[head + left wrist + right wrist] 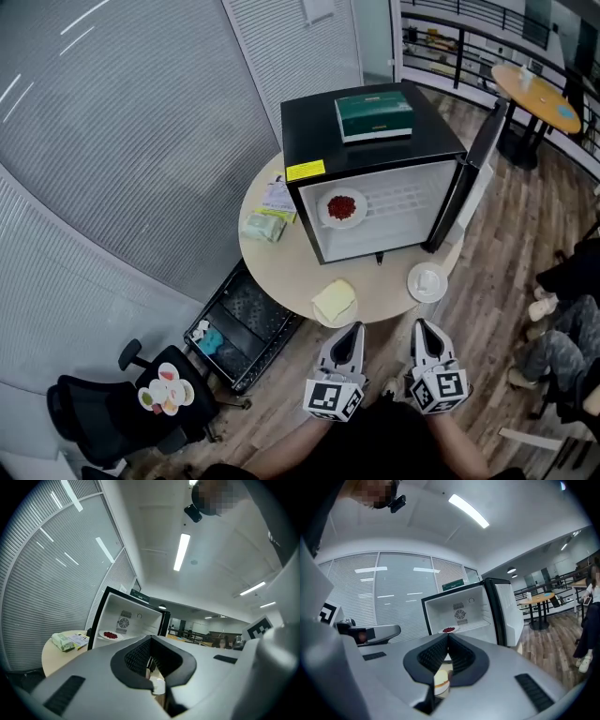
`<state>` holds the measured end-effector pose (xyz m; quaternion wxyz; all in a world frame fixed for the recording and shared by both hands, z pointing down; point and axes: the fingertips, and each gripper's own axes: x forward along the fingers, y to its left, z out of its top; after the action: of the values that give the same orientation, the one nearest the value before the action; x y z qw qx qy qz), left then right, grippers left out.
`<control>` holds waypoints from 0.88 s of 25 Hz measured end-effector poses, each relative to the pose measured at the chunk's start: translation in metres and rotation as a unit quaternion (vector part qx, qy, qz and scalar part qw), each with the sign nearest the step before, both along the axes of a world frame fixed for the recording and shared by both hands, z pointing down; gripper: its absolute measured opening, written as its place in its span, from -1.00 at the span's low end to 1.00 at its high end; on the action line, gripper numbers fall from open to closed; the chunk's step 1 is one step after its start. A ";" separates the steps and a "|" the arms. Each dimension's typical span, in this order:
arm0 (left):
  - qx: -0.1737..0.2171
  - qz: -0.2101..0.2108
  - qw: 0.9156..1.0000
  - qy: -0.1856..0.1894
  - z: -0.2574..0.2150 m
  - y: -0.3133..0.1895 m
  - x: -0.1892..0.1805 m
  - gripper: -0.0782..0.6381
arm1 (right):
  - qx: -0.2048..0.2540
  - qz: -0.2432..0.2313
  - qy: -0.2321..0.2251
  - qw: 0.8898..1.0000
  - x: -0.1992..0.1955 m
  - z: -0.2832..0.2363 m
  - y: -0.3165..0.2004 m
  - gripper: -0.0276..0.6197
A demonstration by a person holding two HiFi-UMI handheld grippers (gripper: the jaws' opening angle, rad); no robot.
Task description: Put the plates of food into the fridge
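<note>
Black fridge [373, 141] stands open on the round table [281, 267], with one plate of red food [342, 207] on its shelf. A plate of yellow food [335, 302] lies at the table's near edge, a white plate [427, 281] to its right. My left gripper [352, 328] and right gripper [421, 325] hover just off that edge, both with jaws pressed together, holding nothing.

Fridge [314, 131] open; red-food plate [342, 207] inside; yellow-food plate [335, 302] outside, in front.
</note>
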<state>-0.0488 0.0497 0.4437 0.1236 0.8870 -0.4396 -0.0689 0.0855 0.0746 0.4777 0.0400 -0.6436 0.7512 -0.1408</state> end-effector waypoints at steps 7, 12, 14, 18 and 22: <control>-0.007 0.018 1.000 -0.002 0.005 0.002 0.035 -0.77 | -0.001 0.009 -0.003 1.000 0.025 0.001 0.007 -0.89; -0.002 0.018 1.000 -0.010 0.005 0.000 0.053 -0.77 | -0.001 0.004 -0.010 1.000 0.039 0.004 0.003 -0.89; 0.003 0.014 1.000 -0.002 0.001 -0.001 0.058 -0.77 | -0.004 0.005 -0.019 1.000 0.046 0.006 0.001 -0.89; 0.009 0.005 1.000 -0.009 -0.001 -0.006 0.070 -0.77 | -0.019 0.006 -0.040 0.999 0.064 0.016 -0.001 -0.89; 0.011 -0.013 1.000 -0.010 0.002 -0.010 0.083 -0.77 | -0.046 0.018 -0.078 0.996 0.093 0.045 0.004 -0.89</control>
<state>0.0339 0.0392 0.4457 0.1087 0.8831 -0.4515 -0.0665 0.1788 0.0783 0.5225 0.0715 -0.6450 0.7269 -0.2247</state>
